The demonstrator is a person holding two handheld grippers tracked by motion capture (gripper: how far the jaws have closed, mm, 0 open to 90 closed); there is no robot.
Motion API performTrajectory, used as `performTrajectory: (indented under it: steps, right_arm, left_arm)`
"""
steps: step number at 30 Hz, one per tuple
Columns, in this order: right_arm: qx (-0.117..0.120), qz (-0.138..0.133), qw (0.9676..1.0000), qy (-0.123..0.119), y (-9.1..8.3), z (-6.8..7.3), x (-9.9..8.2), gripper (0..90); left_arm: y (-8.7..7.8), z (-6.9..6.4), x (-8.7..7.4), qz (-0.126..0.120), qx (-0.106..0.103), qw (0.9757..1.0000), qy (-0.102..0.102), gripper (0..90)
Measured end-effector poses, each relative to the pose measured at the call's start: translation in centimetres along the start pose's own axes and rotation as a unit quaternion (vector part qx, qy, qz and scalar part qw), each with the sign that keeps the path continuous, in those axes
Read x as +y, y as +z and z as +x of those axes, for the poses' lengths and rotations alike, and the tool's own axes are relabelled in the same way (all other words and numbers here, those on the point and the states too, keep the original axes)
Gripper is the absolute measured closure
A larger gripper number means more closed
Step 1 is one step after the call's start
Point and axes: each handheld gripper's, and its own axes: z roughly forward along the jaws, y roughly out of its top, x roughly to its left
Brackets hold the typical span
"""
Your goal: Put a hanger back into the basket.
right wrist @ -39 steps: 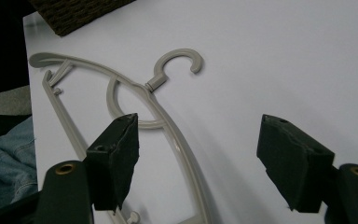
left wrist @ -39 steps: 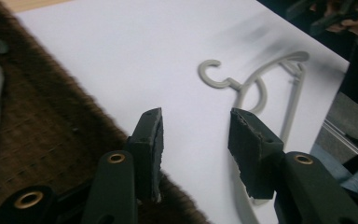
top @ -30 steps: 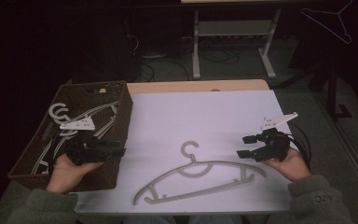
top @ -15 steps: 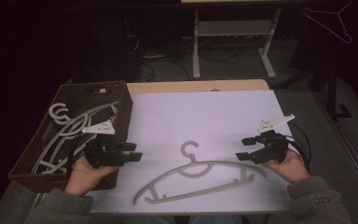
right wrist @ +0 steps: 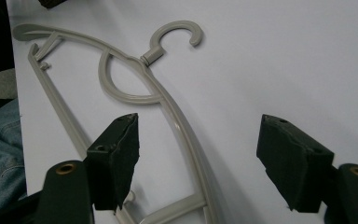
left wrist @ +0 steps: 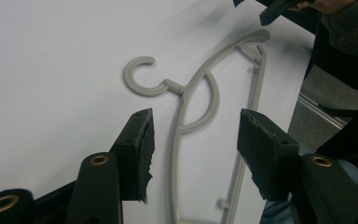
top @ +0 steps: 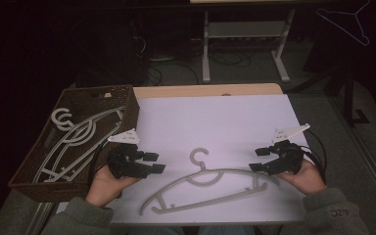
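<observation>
Both grippers, left gripper (top: 152, 162) just widening and right gripper (top: 257, 159), gaped empty; the flat grey hanger (top: 210, 188) might skid from a shallow pinch.

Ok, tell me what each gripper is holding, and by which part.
Nothing is held. The left gripper, its jaws just opening, and the right gripper stand open beside the grey hanger, which lies flat on the white sheet.

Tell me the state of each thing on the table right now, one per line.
Hanger: flat on the white sheet, unheld.
Left gripper: jaws open, just been opening, nothing gripped.
Right gripper: jaws open, nothing gripped.
Basket: holds more hangers.
</observation>
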Motion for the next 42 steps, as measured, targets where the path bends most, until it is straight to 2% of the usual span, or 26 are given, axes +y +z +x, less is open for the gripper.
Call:
performTrajectory:
  steps: [5, 12, 18, 28, 42]
  right_arm:
    - [0.001, 0.002, 1.0000, 0.000, -0.1, 0.1, -0.1, 29.1]
    - [0.001, 0.004, 1.0000, -0.002, -0.1, 0.0, -0.2, 29.3]
    - [0.000, 0.009, 0.9999, -0.004, 0.1, 0.1, -0.2, 29.5]
    - [0.002, 0.017, 0.9998, -0.001, 0.9, 0.0, -0.8, 30.1]
    - [0.005, 0.038, 0.9993, 0.004, 1.9, -0.4, -1.1, 31.7]
  left_arm:
    - [1.6, -0.8, 0.4, 0.004, -0.010, 0.9999, 0.007, 44.6]
    - [3.3, -1.1, 0.4, 0.008, -0.016, 0.9998, 0.011, 44.0]
    - [4.8, -0.7, 0.0, 0.017, -0.015, 0.9997, 0.005, 43.4]
    - [6.9, 0.3, -1.2, 0.035, 0.000, 0.9994, -0.004, 43.2]
    - [8.2, 1.3, -1.7, 0.052, 0.012, 0.9985, -0.014, 42.6]
